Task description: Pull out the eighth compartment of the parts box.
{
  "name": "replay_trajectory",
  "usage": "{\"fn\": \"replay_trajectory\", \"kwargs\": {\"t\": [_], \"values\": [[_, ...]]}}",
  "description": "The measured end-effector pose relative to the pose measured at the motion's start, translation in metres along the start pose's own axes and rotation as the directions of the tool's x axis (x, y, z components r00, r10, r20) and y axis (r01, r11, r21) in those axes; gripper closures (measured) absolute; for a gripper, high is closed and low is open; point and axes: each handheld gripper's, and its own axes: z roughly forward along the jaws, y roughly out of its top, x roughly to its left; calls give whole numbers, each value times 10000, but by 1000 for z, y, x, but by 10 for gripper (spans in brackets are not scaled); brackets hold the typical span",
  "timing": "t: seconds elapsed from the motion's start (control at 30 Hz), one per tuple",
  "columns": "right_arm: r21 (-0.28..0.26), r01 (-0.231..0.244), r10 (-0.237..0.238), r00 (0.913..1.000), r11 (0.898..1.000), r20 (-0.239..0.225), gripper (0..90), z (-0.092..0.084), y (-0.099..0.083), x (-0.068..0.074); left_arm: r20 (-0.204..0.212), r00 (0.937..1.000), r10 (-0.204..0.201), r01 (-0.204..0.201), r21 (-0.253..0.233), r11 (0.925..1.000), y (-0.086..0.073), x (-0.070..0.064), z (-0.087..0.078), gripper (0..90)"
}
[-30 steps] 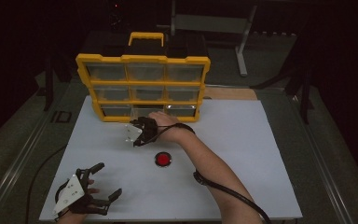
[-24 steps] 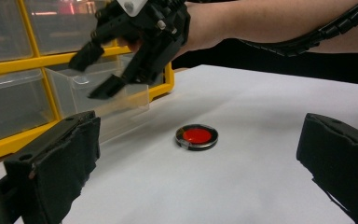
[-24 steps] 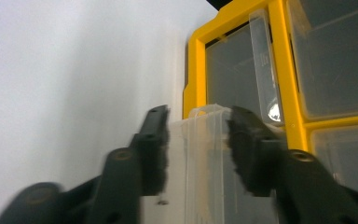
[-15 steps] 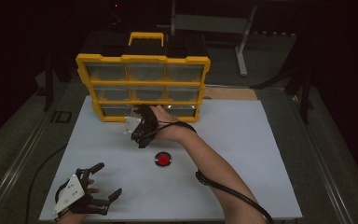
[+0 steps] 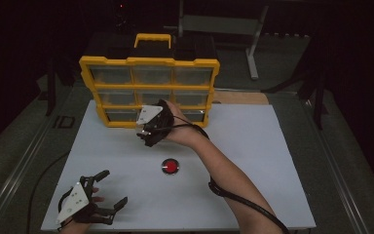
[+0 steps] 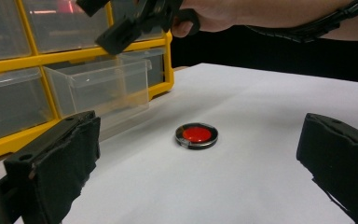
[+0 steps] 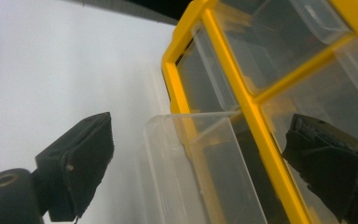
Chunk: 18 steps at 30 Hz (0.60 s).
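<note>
Two grippers on one big white table, and the biggest thing on it is the yellow organizer, standing upright at the far edge with its three rows of clear drawers facing the person. Bottom row is where the action is: one clear drawer is pulled partway out of the frame, sticking forward over the tabletop, and as far as I can see it's got nothing in it.

Right gripper is up in front of that bottom row, off the table. Its jaws have just been opening and now stand wide apart, holding nothing. In the right gripper view the drawer sits down in the gap between the two black pads, with its front wall closer to the left-hand one, but neither pad is pressing on it. Daylight on both sides, so it's let go.

Left gripper is parked at the near left corner of the table, well away from the organizer. Jaws spread wide, nothing between them either. Looking along it you get the drawer off to the left and the right gripper hanging above it.

Smallest bit: a round red button with a dark rim, lying flat on the table, in front of the drawer.
</note>
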Motion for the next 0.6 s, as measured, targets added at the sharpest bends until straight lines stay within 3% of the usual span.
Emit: {"fn": "replay_trajectory", "kwargs": {"t": [0.13, 0.27, 0.37, 0.47, 0.6], "values": [[-425, -597, 597, 9982, 9973, -14, 78, -10, -8, -5, -25, 10000, -61, 61, -23, 10000, 0, 1, 0, 0], [-863, -1370, 1359, 9906, 9868, -180, 80, -20, -17, -9, -40, 10000, -48, 48, -13, 10000, 0, 1, 0, 0], [-1022, -1592, 1580, 9872, 9819, -193, 80, -24, -22, -9, -51, 10000, -42, 42, 0, 10000, 0, 1, 0, 0], [-1212, -2086, 2071, 9780, 9705, -250, 83, -33, -33, -8, -70, 10000, -71, 71, 8, 10000, 0, 0, 1, 0], [-1393, -2402, 2402, 9706, 9607, -170, 83, -44, -44, -6, -68, 10000, -50, 50, 56, 10000, 0, 0, 2, 0]]}}
